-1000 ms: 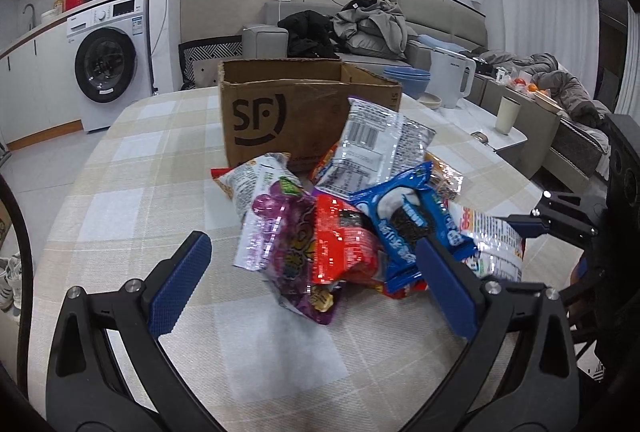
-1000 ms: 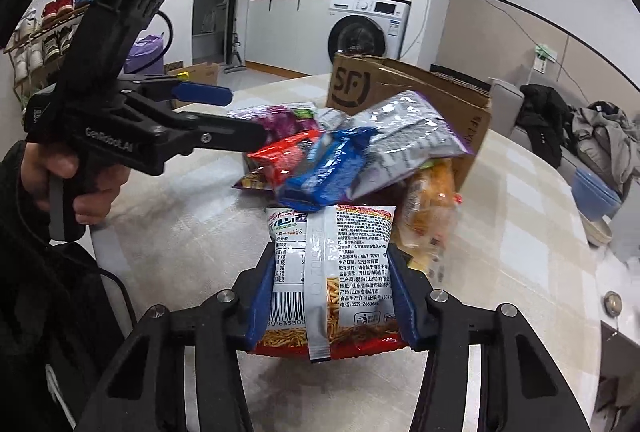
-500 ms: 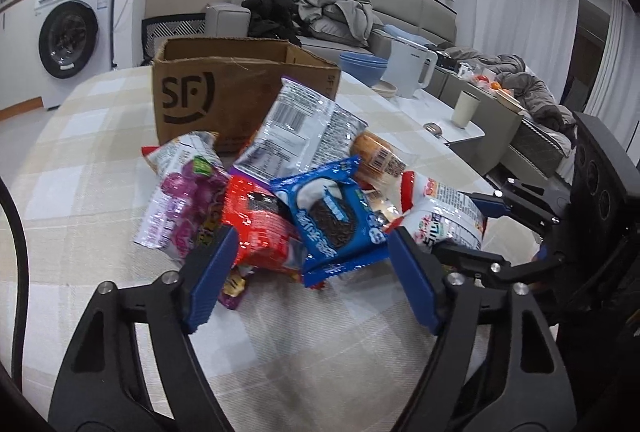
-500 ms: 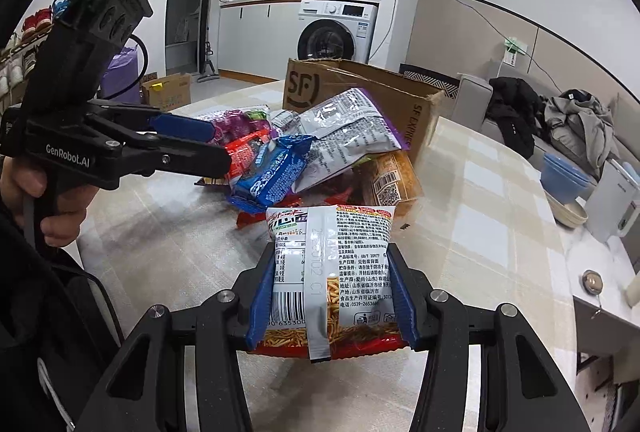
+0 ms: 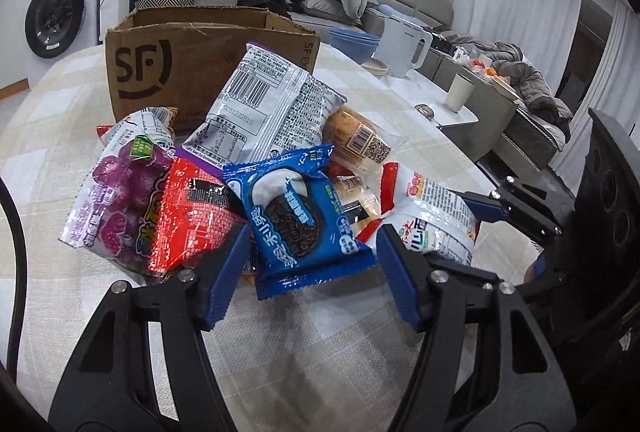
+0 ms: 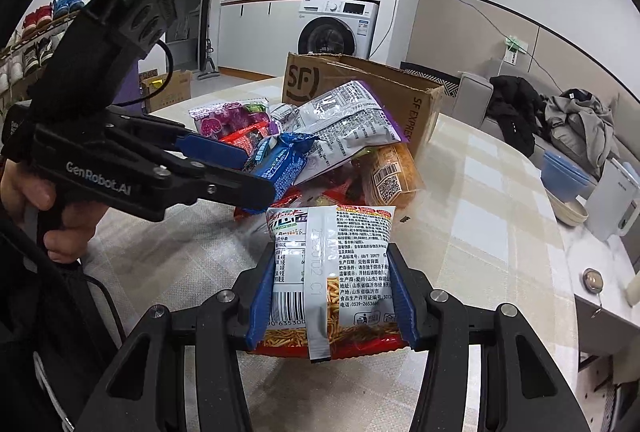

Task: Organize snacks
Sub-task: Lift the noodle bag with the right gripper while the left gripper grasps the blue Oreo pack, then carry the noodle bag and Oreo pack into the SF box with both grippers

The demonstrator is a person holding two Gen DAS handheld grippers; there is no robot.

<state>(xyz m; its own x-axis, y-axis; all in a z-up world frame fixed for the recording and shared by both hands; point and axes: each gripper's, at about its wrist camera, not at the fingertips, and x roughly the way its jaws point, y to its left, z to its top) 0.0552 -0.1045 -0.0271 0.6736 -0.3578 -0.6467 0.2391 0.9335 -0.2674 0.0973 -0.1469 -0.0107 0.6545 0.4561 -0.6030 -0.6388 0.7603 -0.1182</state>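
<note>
Left gripper open around blue cookie packet, snack pile before cardboard box, checked table

box interior unseen, red packet mostly buried under pile

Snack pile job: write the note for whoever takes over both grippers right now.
Right gripper: shut on the noodle snack bag, held just off the pile's near edge.
Left gripper: open, fingers either side of the blue cookie pack, not clamped yet.
Pile on the table: purple candy bag, red packet, silver bag and bread pack, heaped in front of the cardboard box.
Done: one bag picked. Nothing visibly in the box, though its inside is mostly hidden.
Left: probably close on the cookie pack, then box both and the rest.
</note>
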